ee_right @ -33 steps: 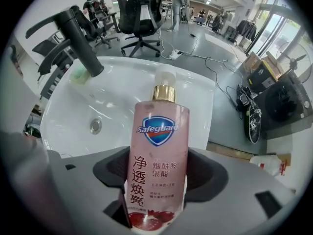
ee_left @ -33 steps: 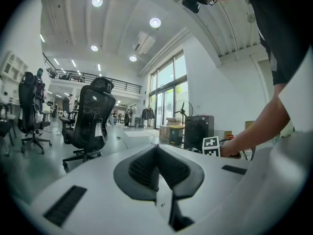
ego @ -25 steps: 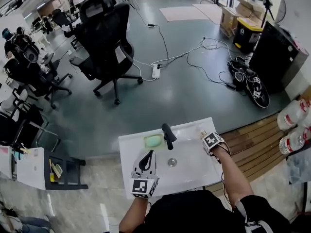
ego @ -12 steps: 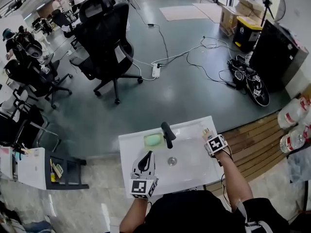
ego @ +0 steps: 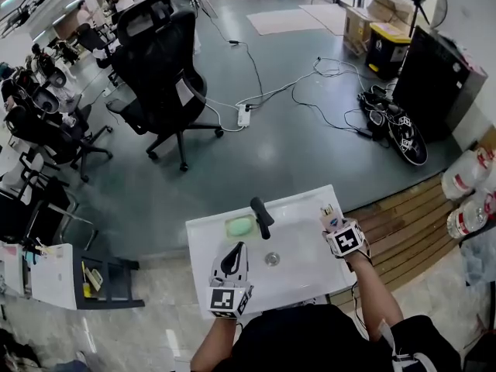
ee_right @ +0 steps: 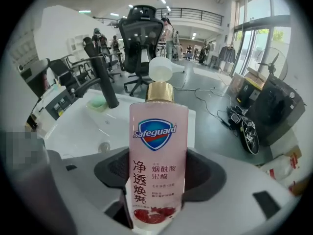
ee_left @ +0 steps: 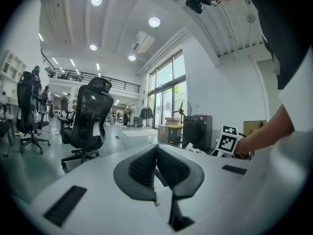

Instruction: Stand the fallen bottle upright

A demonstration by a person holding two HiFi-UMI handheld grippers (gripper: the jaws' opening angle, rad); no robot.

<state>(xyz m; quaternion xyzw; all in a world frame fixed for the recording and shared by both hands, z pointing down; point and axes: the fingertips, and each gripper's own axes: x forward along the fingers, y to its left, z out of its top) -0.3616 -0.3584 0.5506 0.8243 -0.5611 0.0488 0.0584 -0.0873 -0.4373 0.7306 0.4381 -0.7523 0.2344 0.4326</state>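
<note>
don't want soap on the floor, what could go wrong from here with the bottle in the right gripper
The right gripper clamps the pink bottle low on its body, so the tall pump end could swing or slip in the pads. It hangs at the right edge of the sink; set down tilted there, it may topple off or into the basin.

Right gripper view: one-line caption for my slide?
Right tool grips a pink Safeguard pump bottle, white sink beyond.
</note>
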